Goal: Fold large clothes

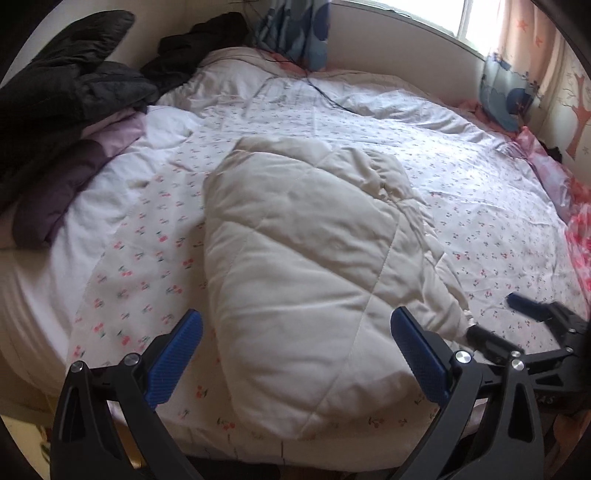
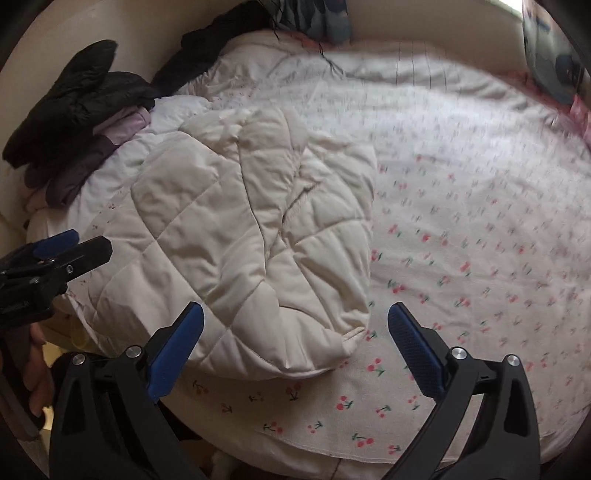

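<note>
Lying folded into a bulky packet, the cream quilted coat (image 1: 306, 273) sits on the cherry-print bedsheet (image 1: 480, 206) near the bed's front edge — centre of the left wrist view, centre-left in the right wrist view (image 2: 251, 229). The left gripper (image 1: 295, 354) frames the coat's near end at the bottom of its own view, blue pads spread wide, nothing between them. The right gripper (image 2: 295, 347) is likewise spread wide at the bottom of its view, over the coat's lower right corner and bare sheet — holding nothing. In the upper left of both views, a pile of dark jackets (image 1: 62, 85) rests on lilac and purple garments (image 1: 66, 173). A patterned curtain (image 1: 524, 44) hangs at upper right beside a bright window (image 1: 469, 18).
</note>
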Tool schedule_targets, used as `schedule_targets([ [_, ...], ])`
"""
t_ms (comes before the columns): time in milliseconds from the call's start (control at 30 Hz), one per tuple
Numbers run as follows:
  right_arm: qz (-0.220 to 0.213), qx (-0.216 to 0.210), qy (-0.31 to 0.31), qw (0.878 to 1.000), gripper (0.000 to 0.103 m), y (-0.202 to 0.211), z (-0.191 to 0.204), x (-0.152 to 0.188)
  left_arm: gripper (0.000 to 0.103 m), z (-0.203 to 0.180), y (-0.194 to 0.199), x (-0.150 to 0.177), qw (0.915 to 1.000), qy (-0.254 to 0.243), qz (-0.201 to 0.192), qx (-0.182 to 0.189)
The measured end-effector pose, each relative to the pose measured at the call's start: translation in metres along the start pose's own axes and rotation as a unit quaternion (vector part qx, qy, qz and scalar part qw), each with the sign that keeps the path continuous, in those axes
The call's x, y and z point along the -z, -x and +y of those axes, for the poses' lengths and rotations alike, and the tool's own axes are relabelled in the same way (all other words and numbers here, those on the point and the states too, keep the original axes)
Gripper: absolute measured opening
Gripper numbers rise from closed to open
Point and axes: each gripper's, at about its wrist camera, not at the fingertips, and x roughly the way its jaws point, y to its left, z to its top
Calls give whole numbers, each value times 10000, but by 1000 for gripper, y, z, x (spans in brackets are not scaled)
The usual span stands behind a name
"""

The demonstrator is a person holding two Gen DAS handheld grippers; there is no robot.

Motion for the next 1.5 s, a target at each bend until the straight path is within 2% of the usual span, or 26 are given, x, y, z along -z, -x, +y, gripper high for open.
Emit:
schedule_targets([
  [133,-178,170,214,9995,96,14,15,5,98,-1,5,8,9995,-65,224,-197],
  [400,-58,156,290,9994,96,8,26,4,98,4,16,23,9996,-14,164,-233],
  [900,15,178,315,9993,96,-2,27,-1,98,3,10,24,9990,-52,158,-404],
  [1500,110,145,285,9994,96,-2,28,3,98,1,10,27,9995,37,178,-274],
])
